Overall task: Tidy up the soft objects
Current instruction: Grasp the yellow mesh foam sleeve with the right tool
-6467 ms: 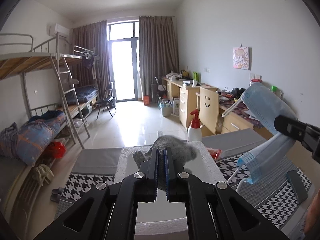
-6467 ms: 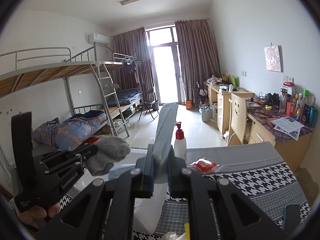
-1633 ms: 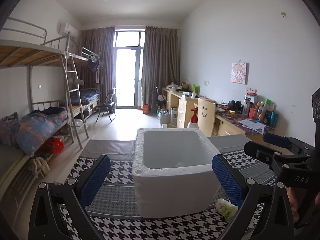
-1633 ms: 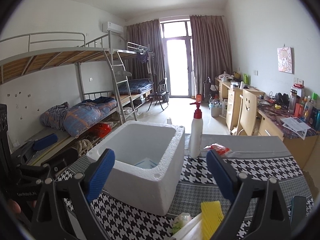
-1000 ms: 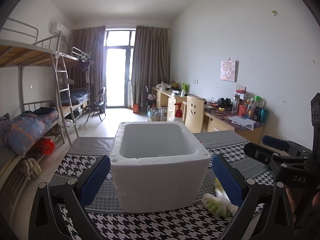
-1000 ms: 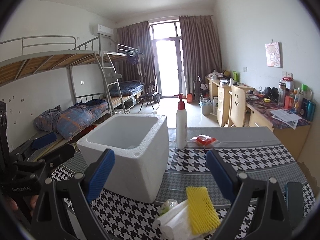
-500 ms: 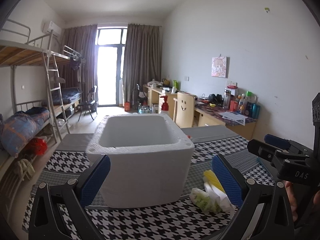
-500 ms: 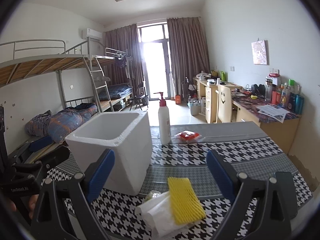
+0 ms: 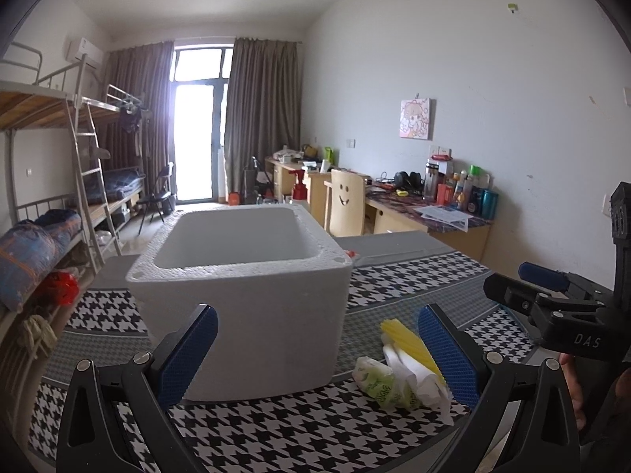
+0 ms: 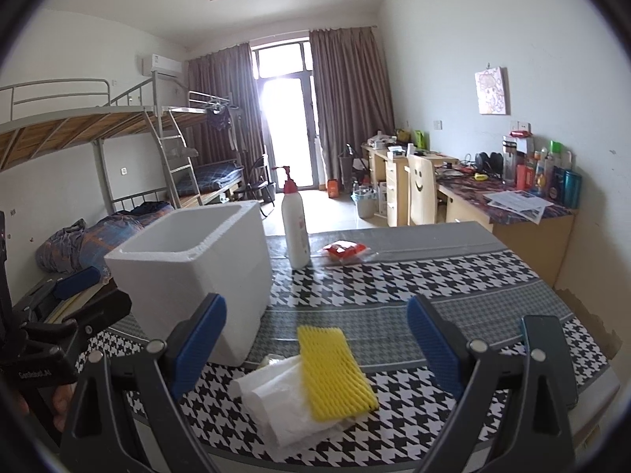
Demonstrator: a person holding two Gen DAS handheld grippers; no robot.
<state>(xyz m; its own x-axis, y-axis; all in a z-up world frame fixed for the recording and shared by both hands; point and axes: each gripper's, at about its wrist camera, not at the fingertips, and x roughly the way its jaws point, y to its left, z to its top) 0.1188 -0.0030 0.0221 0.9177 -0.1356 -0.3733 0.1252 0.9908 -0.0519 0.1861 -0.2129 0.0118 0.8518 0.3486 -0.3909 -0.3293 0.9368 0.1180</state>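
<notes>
Both claws hover low over a surface (image 10: 453, 287) covered in a black-and-white houndstooth cloth, and both are spread wide with nothing between their blue pads. The left claw (image 9: 315, 351) faces the near wall of a white foam box (image 9: 252, 295), which stands open-topped on the cloth; its inside cannot be seen from either view. The right claw (image 10: 315, 339) looks down on a small heap lying just beside the box's near corner: a yellow foam net sleeve (image 10: 333, 370) resting on top of a crumpled white plastic bag (image 10: 276, 398). In the left wrist view the same heap sits at the box's right, with a greenish printed wrapper (image 9: 374, 380) touching the white bag.

Behind the box stands a white pump bottle (image 10: 295, 232) with a red top, and near it a red packet (image 10: 344, 251) lies flat on the cloth. The right claw's body shows at the right edge of the left wrist view, held by a hand (image 9: 574, 390).
</notes>
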